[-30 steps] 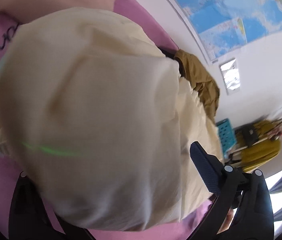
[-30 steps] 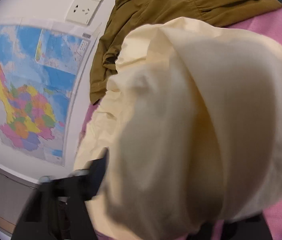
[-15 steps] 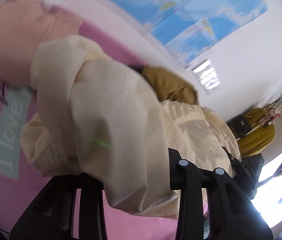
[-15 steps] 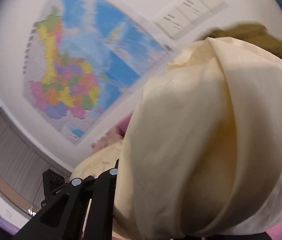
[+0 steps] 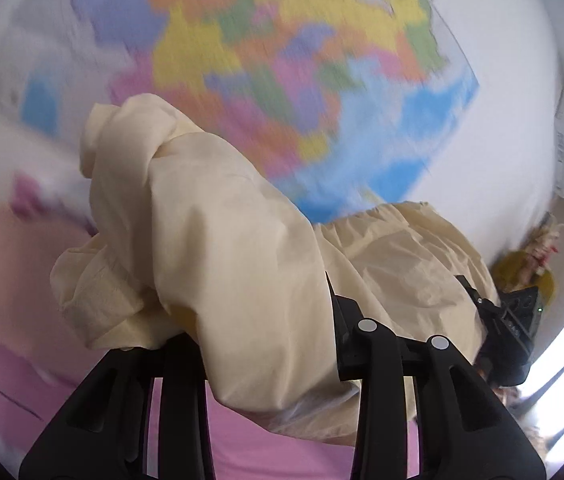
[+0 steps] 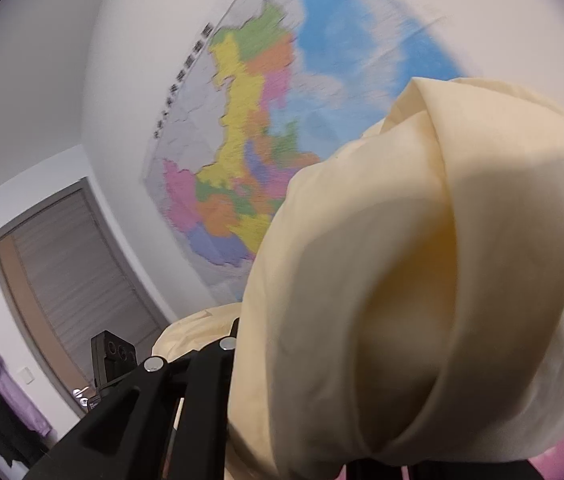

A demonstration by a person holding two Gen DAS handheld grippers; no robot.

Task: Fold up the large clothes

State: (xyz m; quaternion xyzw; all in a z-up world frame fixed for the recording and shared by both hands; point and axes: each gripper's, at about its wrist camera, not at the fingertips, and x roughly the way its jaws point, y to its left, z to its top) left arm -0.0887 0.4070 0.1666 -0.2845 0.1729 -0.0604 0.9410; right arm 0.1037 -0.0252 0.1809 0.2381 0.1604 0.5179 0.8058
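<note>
Your left gripper [image 5: 266, 344] is clenched on the cream garment [image 5: 218, 240]. Your right gripper [image 6: 305, 412] pinches it too. The garment hangs in a bunch between them, stretching from lower right to upper left, before the map [image 5: 282, 60], above the pink bed [image 5: 282, 456].

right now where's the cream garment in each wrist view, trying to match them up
Left wrist view: the cream garment fills the centre, bunched between the left gripper fingers.
Right wrist view: it fills the lower right, draped over the right gripper.
Shared landmark: the colourful wall map behind it.
</note>
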